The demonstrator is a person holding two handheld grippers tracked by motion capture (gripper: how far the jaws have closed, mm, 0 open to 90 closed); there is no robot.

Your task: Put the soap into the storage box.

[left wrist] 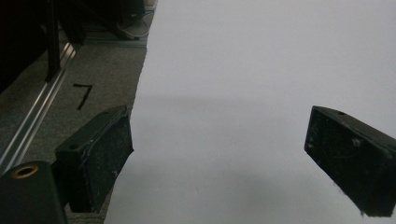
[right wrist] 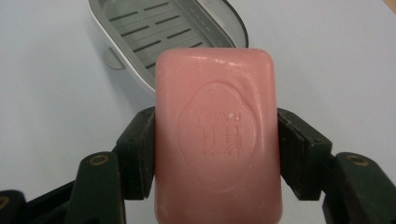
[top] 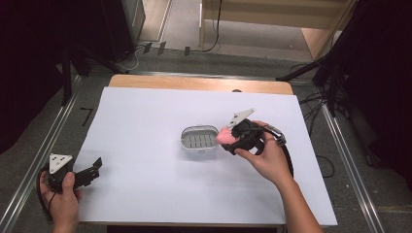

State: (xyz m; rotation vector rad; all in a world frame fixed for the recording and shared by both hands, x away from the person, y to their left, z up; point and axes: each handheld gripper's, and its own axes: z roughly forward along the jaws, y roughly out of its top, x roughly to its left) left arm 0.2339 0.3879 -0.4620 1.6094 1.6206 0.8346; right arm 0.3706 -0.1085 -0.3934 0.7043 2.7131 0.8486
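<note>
A pink bar of soap [right wrist: 217, 135] with an embossed oval stamp is clamped between the two black jaws of my right gripper [right wrist: 215, 144]. In the high view that gripper [top: 232, 141] holds the pink soap [top: 225, 136] just right of a grey oval soap dish [top: 199, 139] with a slotted floor. The dish [right wrist: 154, 28] lies beyond the soap in the right gripper view and holds nothing. My left gripper [top: 97, 165] rests at the table's front left corner, jaws wide apart [left wrist: 219, 158] over bare white surface.
The white tabletop [top: 145, 111] spreads around the dish. A wooden strip [top: 199, 82] runs along its far edge. Metal rails [top: 43, 150] flank both sides, with grey floor and a taped "7" [left wrist: 83, 95] to the left. Cables [top: 316, 102] lie at the right.
</note>
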